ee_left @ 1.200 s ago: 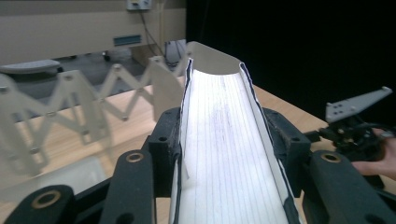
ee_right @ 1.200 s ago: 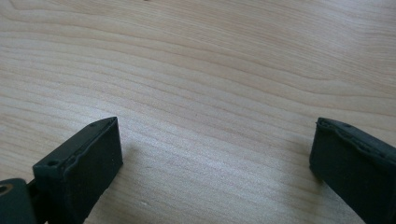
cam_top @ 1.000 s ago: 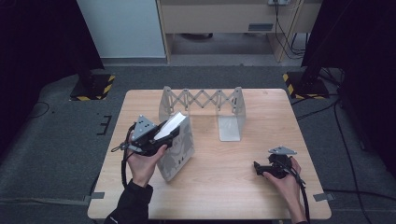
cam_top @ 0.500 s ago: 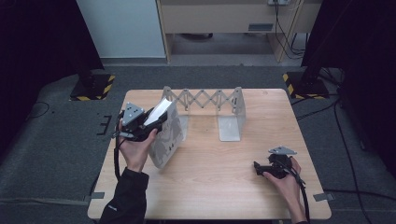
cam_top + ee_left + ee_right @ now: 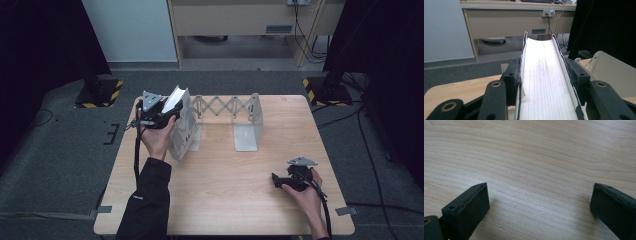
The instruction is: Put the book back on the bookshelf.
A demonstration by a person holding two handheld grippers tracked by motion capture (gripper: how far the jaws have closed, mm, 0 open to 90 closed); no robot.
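Pale wooden table (image 5: 220, 200) with light grain, set on grey carpet, seen from above; bare planks close under the right gripper's camera (image 5: 529, 157).

Grey metal expanding rack (image 5: 227, 107) with a scissor-lattice back and upright divider plates, standing along the table's far edge, between centre and left. One pale upright divider plate (image 5: 186, 131) at the rack's left end, just beside the held book; same plate possibly the cream curved panel at right in the left gripper view (image 5: 610, 71), though hard to confirm from that angle.

White-paged book with a dark cover (image 5: 174, 102), lifted off the table and tilted, at the rack's left end near the table's far left corner. In the left gripper view, page block (image 5: 544, 82) facing the camera, dark cover edges on either side, running up and away toward a beige desk in the background.

Left gripper (image 5: 159, 116), black with a grey three-cornered plate on top, held up in a hand with a dark sleeve, jaws pinching the book across its thickness, one jaw on each cover.

Right gripper (image 5: 287, 180), black with the same grey plate, low over the table's near right part, well apart from rack and book; jaws spread wide with bare wood between them, gripping nothing.
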